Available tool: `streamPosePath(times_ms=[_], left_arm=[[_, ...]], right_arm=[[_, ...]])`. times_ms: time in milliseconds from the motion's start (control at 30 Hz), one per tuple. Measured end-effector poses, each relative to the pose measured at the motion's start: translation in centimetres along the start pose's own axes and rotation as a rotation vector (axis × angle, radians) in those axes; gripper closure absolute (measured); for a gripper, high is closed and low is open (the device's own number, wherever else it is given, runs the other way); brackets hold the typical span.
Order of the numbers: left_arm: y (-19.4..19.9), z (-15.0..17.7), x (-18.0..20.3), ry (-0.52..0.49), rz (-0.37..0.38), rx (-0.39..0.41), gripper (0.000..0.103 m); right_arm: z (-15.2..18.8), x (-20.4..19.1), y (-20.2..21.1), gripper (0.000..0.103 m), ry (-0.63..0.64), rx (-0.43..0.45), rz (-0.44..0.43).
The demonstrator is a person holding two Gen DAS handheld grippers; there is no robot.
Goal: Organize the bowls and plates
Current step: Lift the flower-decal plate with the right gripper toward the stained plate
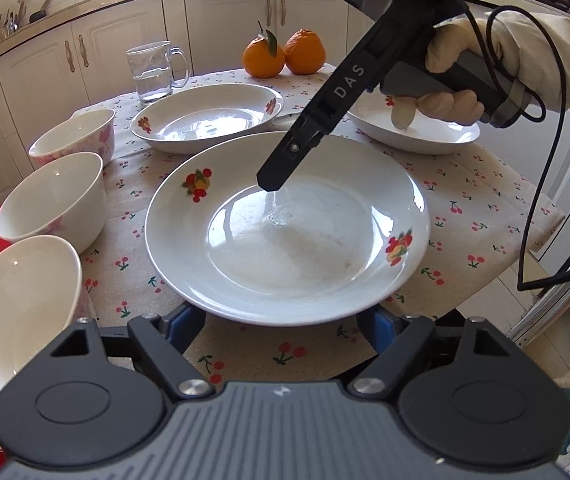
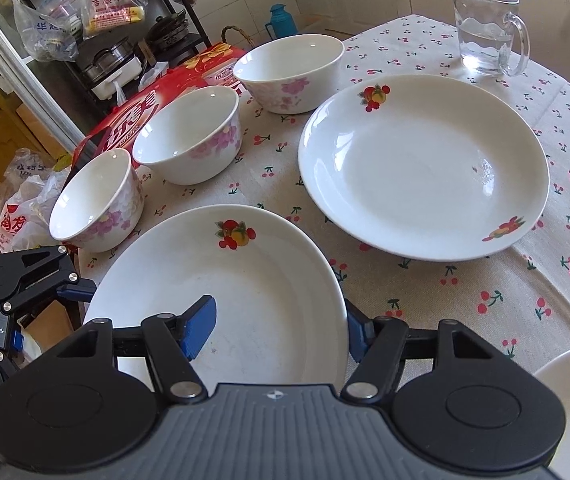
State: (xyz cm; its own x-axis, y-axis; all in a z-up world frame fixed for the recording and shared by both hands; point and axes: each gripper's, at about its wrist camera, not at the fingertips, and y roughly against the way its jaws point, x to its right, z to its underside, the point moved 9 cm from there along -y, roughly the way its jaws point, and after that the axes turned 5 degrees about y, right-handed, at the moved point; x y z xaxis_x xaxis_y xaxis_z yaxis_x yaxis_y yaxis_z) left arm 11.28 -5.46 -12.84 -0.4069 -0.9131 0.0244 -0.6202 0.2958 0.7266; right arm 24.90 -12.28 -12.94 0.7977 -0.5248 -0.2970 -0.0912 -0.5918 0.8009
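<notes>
While the near plate [image 1: 285, 264] sits at the front edge of the table, treat this as a rim grab that is not yet made. Your right gripper [image 2: 277, 328] straddles the rim with its jaws partly open: one finger hangs over the inside of the plate, the other lies outside against or just under the edge, and the inner pad looks clear of the porcelain. Bring that inner finger down onto the sloped wall before you squeeze, so both pads bite the rim squarely instead of skating on the glaze.

Your left gripper [image 1: 285, 322] stands wide, its two fingers reaching below the near edge with only tablecloth [image 1: 465, 220] showing between them; the tips are hidden, so whether they touch the plate's underside is unclear. Use it as a prop from below, not as a pinch.

Lift level and low, then carry toward the second plate [image 1: 205, 120] just behind, centring before you let go. Keep clear of the bowls [image 1: 57, 196] lined up on your left and the glass mug [image 1: 153, 72] beyond.
</notes>
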Motion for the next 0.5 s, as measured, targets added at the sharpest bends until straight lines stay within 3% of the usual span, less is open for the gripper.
streamPosePath(times_ms=[500], left_arm=[[0.4, -2.5, 1.8, -0.096, 0.046, -0.003, 0.021]], right_arm=[[1.0, 0.4, 4.1, 0.032, -0.038, 0.068, 0.045]])
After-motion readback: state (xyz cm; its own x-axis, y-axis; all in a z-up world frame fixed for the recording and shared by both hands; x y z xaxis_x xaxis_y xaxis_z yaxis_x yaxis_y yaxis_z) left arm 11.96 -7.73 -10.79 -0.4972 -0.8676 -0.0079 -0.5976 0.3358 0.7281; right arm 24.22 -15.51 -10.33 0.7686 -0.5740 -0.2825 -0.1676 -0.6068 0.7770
